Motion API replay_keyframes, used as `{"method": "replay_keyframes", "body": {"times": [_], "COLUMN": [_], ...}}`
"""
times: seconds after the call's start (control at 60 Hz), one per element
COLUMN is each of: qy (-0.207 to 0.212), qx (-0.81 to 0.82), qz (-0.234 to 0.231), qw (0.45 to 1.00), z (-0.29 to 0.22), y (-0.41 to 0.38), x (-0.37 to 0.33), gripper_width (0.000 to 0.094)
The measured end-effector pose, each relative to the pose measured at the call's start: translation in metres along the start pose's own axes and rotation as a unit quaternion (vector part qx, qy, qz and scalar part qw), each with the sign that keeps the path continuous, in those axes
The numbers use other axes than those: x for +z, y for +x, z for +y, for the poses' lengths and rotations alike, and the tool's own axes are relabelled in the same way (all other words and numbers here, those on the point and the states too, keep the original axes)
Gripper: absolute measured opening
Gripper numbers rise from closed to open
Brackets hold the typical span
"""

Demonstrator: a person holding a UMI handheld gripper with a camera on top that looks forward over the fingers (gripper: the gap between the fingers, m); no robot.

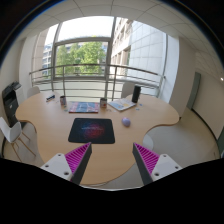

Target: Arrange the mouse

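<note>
A dark mouse mat (91,130) with a pink-purple glow pattern lies on the curved wooden table (50,130), well beyond my fingers. A small pale mouse (126,122) sits on the table just to the right of the mat. My gripper (112,160) is held high above the table's near edge, open and empty, with the pink-padded fingers (75,160) spread wide apart.
A white laptop (123,103) and a flat blue-patterned item (84,106) lie at the table's far side, with small cups (62,100) near them. A dark speaker (136,93) stands by the laptop. A chair (12,128) stands at the left. A railing and windows are behind.
</note>
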State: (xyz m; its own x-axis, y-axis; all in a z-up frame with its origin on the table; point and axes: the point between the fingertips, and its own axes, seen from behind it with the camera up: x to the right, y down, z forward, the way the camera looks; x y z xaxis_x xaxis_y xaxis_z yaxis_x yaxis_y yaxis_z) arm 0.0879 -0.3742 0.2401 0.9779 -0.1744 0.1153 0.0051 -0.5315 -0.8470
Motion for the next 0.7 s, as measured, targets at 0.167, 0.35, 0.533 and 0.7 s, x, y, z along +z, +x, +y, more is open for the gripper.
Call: {"method": "replay_keyframes", "body": {"times": [0.167, 0.35, 0.533, 0.7], "qy": [-0.04, -0.082, -0.078, -0.068], "qx": [0.007, 0.01, 0.007, 0.005], "qz": [0.003, -0.001, -0.024, -0.022], "qw": [0.999, 0.997, 0.997, 0.997], "z": [0.017, 0.043, 0.033, 0.017], "y": [0.017, 0.062, 0.089, 0.111], "x": [0.031, 0.131, 0.264, 0.386], "gripper_width": [0.084, 0.084, 0.0845, 0.0841]}}
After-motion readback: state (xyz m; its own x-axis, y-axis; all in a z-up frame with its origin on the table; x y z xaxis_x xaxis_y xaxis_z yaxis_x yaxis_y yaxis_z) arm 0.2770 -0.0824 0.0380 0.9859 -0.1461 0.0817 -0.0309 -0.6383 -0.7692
